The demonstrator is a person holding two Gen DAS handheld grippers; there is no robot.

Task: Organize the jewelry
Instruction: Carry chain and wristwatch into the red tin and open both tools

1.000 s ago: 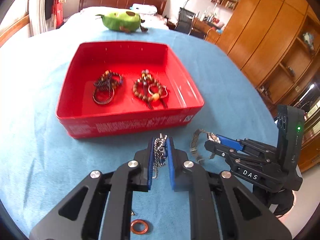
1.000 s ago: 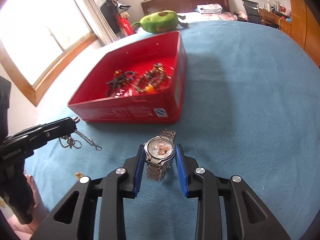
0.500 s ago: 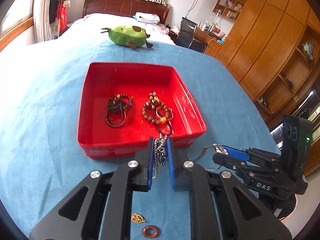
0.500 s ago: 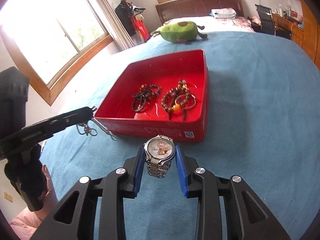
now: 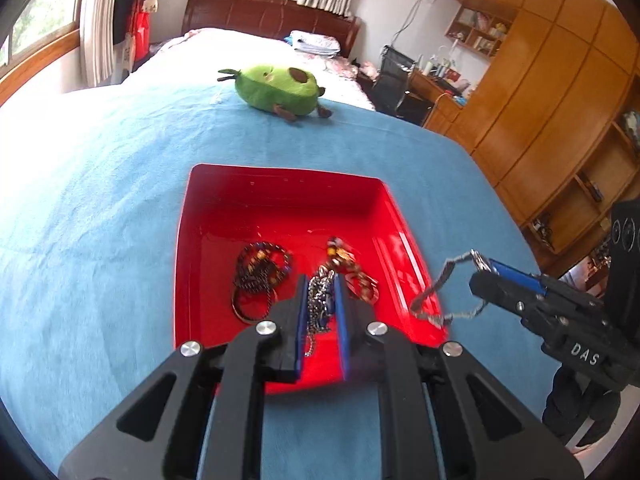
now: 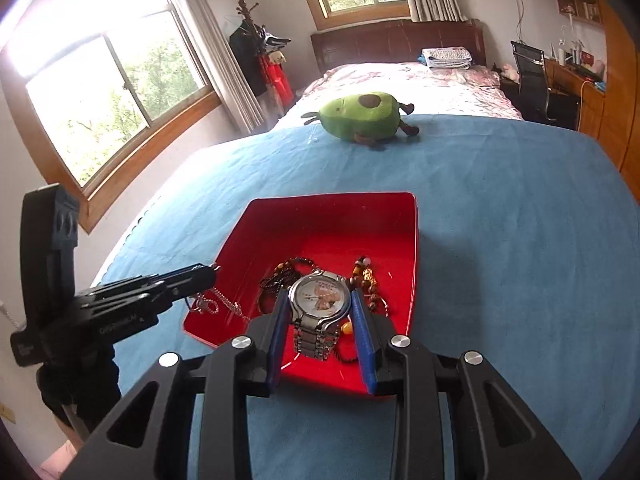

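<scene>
We see both loads hanging over the red tray (image 6: pixel 414 240): the left gripper (image 5: pixel 319 300) has jaws nearly closed on a silver chain (image 5: pixel 320 298), the right gripper (image 6: pixel 320 308) clamps a watch (image 6: pixel 319 300) above the near end.

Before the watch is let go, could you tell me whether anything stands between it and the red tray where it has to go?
Nothing visible blocks it. The right gripper holds the watch over the open red tray. Bead bracelets already lie on the tray floor beneath it, so it may land on them.
</scene>
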